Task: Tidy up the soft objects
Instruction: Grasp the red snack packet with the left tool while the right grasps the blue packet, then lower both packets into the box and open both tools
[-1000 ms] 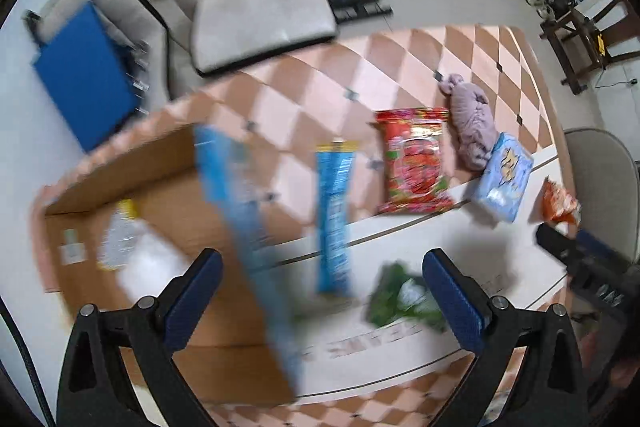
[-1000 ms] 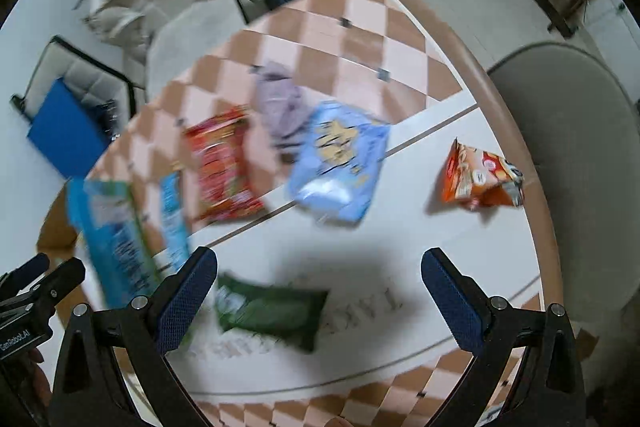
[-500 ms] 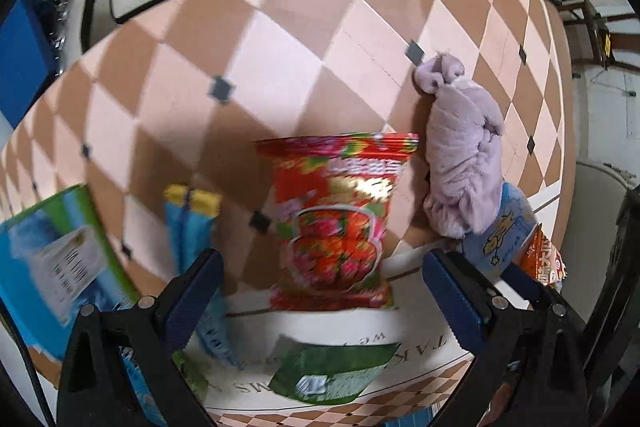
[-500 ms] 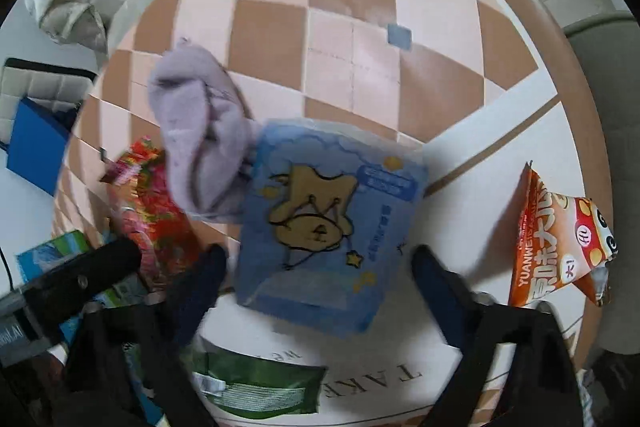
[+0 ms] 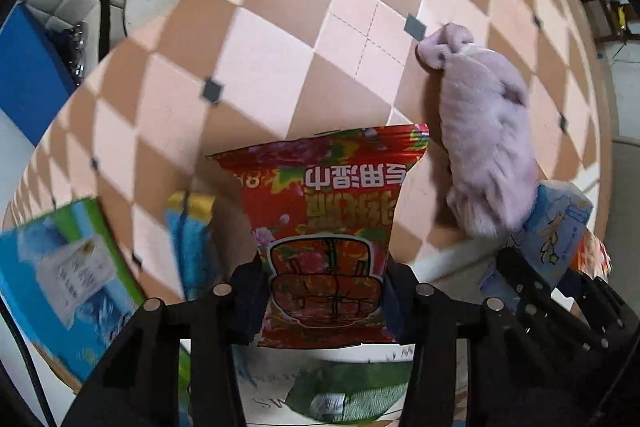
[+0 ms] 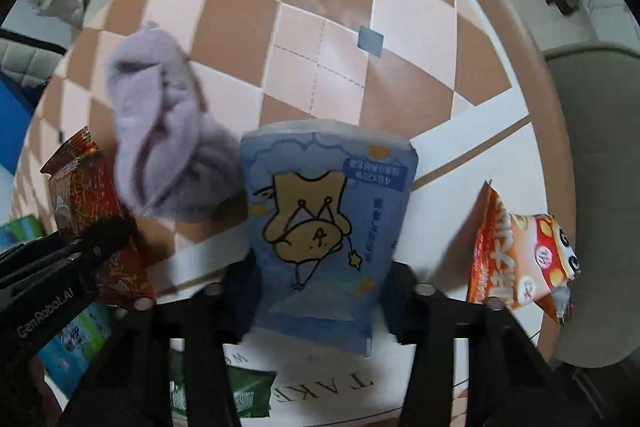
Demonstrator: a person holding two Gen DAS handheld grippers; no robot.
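Straddling red snack bag [image 5: 326,251] on checkered surface [image 5: 280,39], left gripper [image 5: 324,291] jaws pinched its sides | right gripper [image 6: 316,291] jaws likewise pinched blue tissue pack [image 6: 326,227] beside purple plush [image 6: 160,139] | side grips suited soft packs for lifting.

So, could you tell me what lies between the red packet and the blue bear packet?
The lilac plush cloth lies between the red packet and the blue bear packet, clearest in the right wrist view.
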